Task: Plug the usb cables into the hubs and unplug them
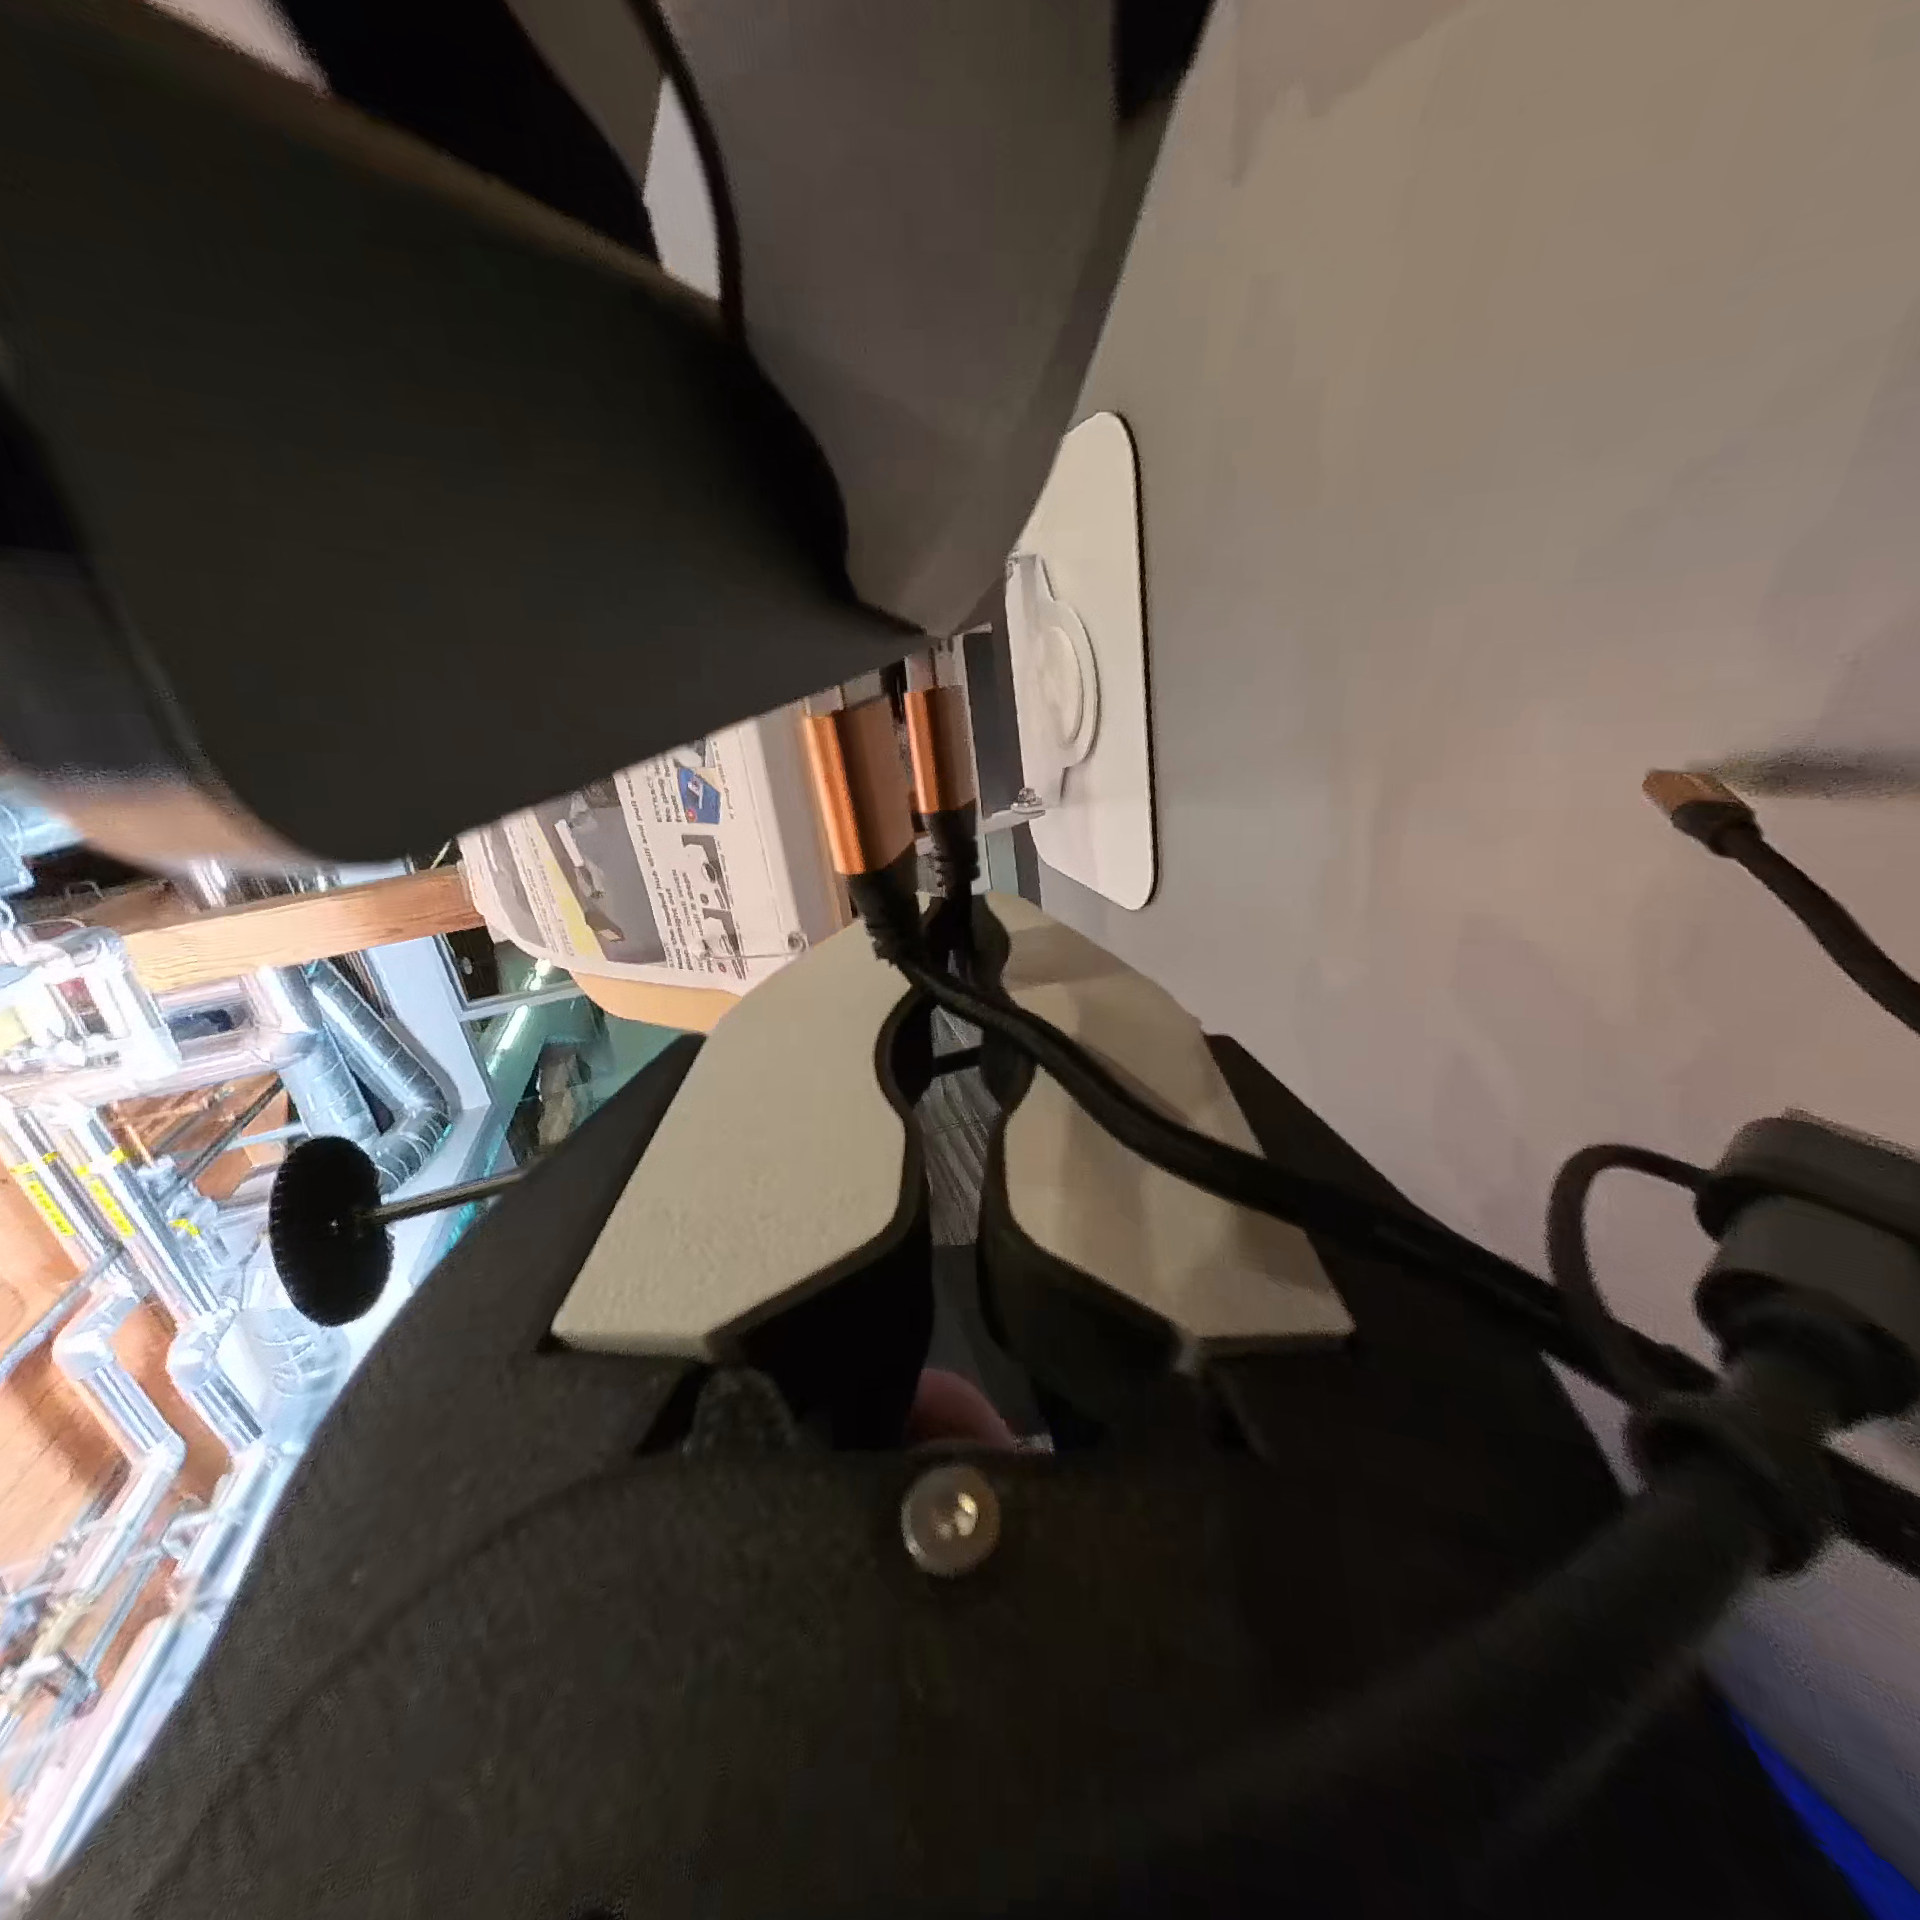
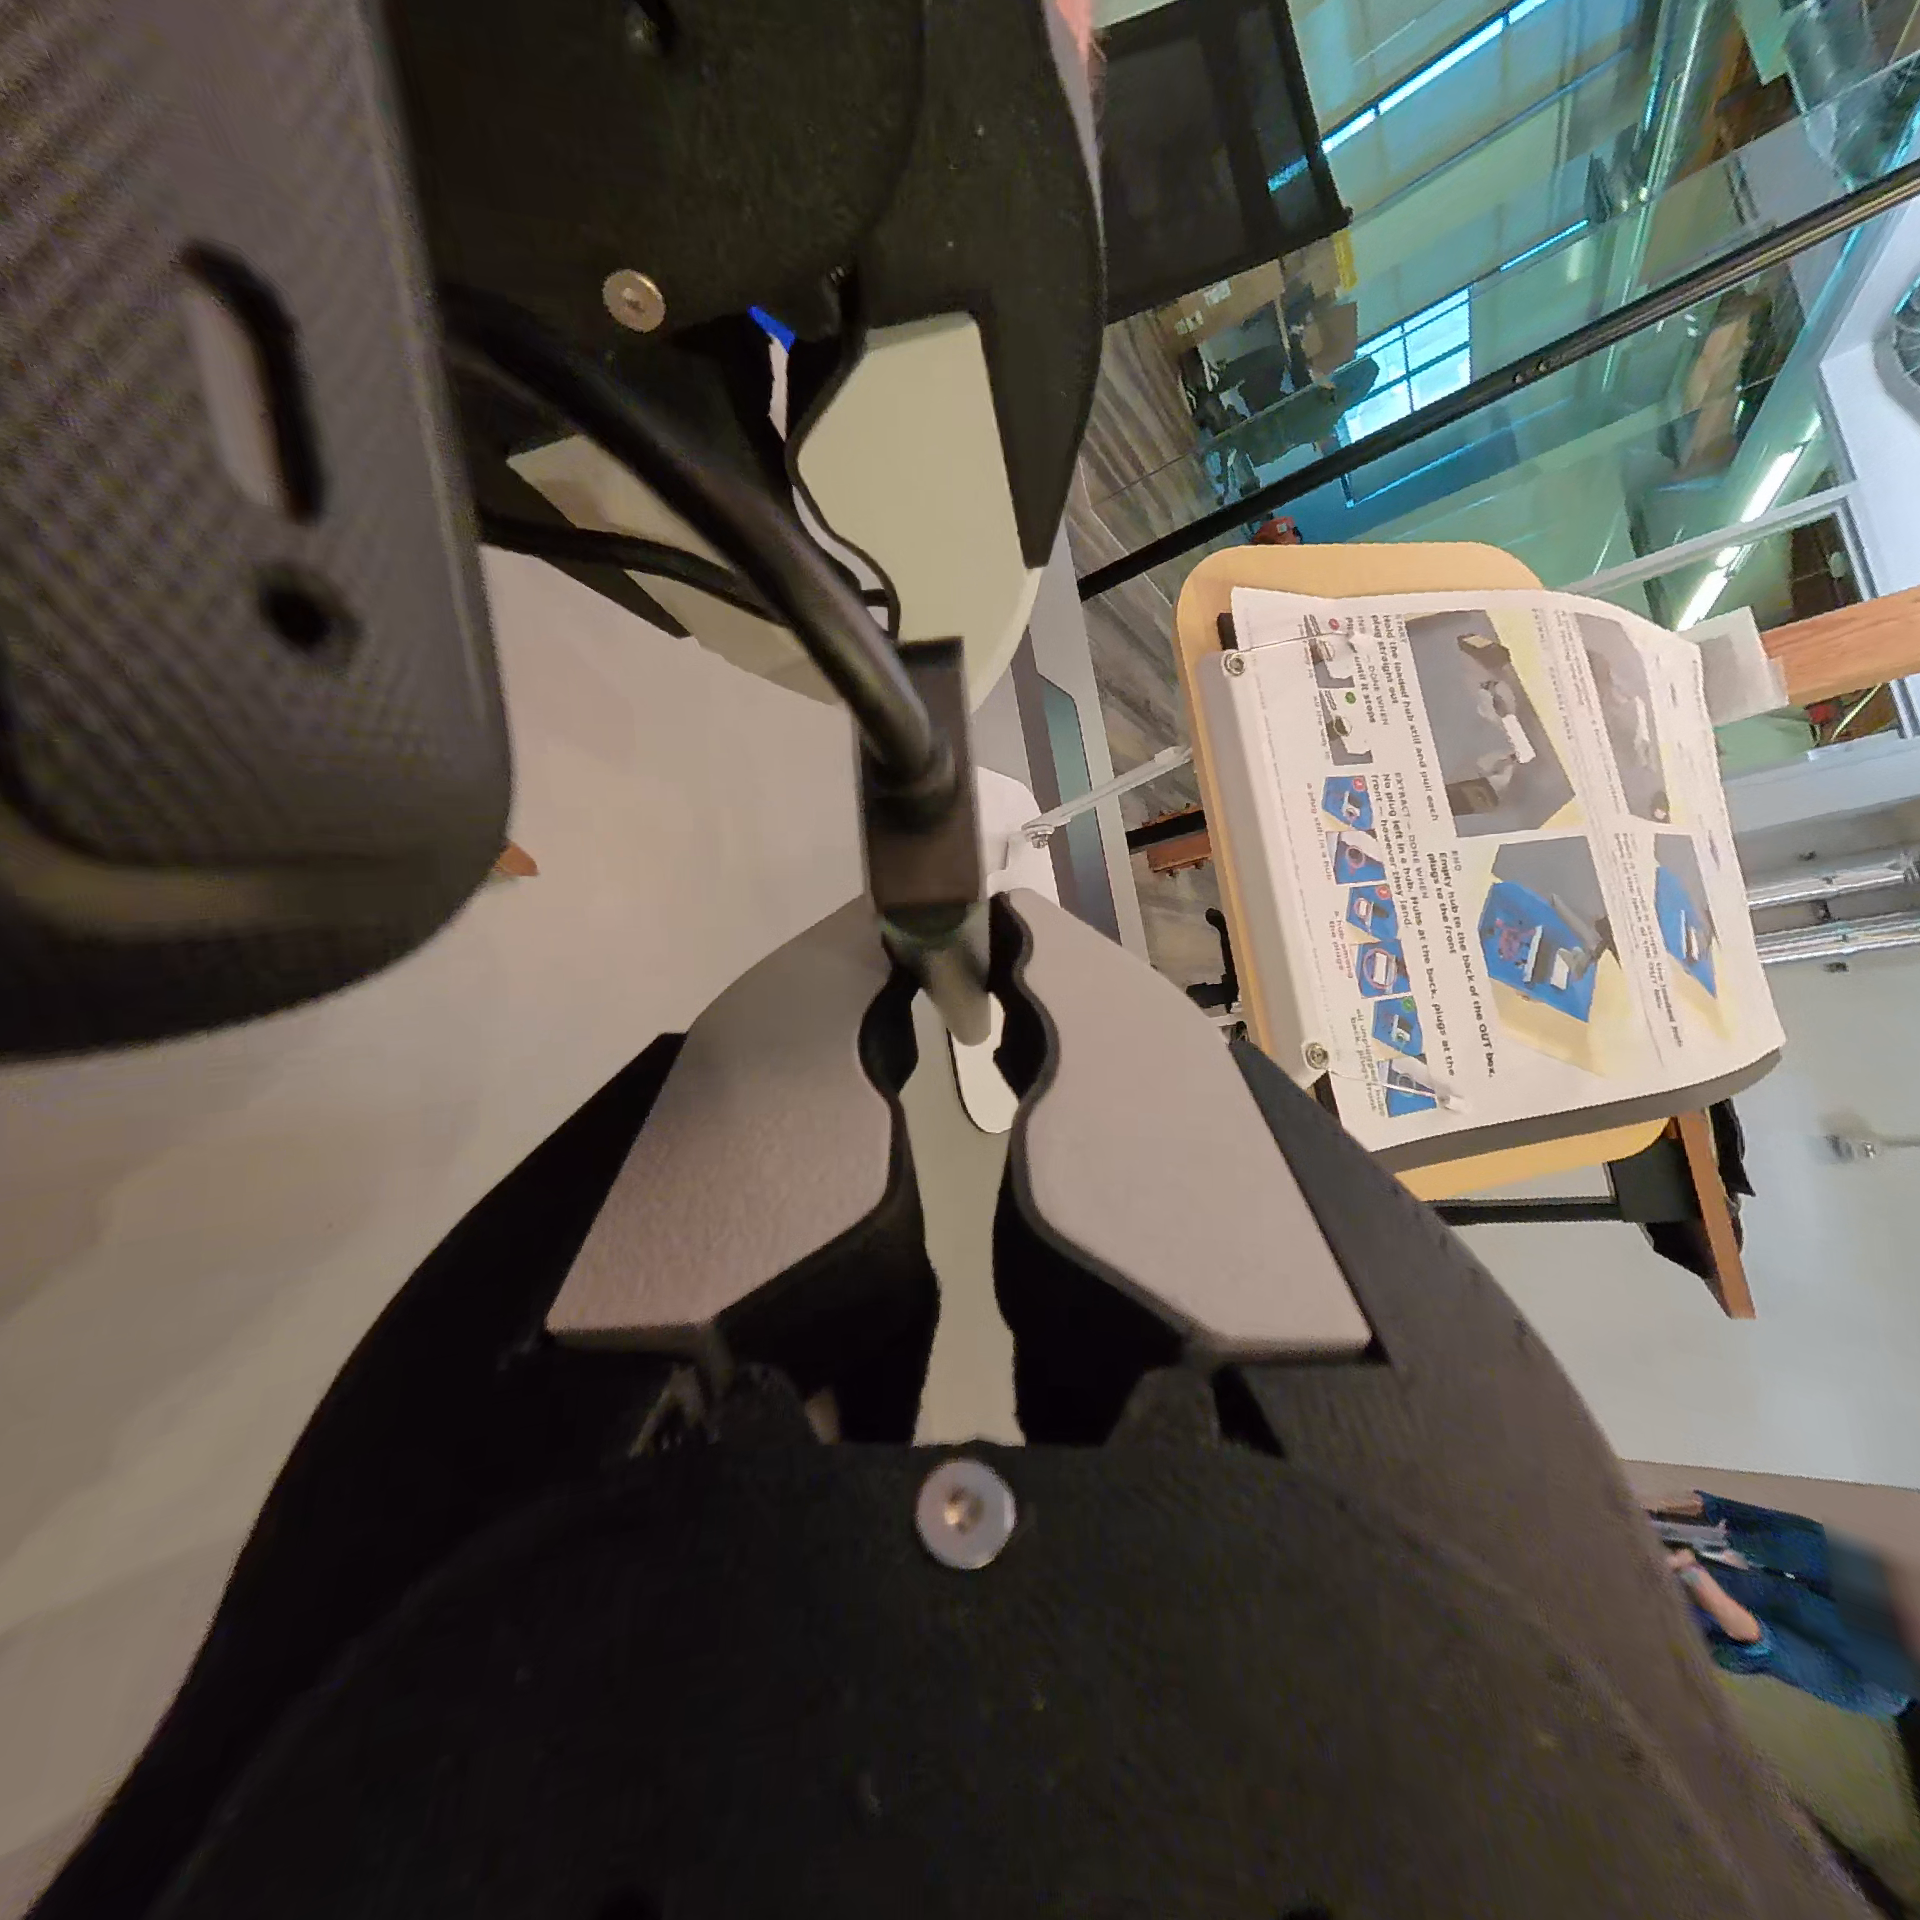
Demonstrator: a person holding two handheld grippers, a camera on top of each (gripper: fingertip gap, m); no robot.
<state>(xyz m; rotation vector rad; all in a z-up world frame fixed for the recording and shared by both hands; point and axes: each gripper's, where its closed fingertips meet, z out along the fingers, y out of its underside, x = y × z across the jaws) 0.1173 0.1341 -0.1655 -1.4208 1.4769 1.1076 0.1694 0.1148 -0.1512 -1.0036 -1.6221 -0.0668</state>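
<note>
Two copper plugs (image 1: 883,779) seated in hub (image 1: 987,717); left gripper (image 1: 951,1023) fingers clamped on their cables (image 1: 1143,1101). Right gripper (image 2: 961,997) fingers clamped on hub's lead (image 2: 951,987). Unplugging step, likely. Next: straight pull, hub steady.

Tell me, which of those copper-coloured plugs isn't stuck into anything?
The lone copper plug lying loose on the table, far right. The other two sit side by side in the hub.

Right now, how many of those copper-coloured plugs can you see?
3. Two copper plugs sit side by side just beyond the left tongs, their cables running between the tips. A third plug lies loose on the table, to the right. Others may be hidden.
</note>
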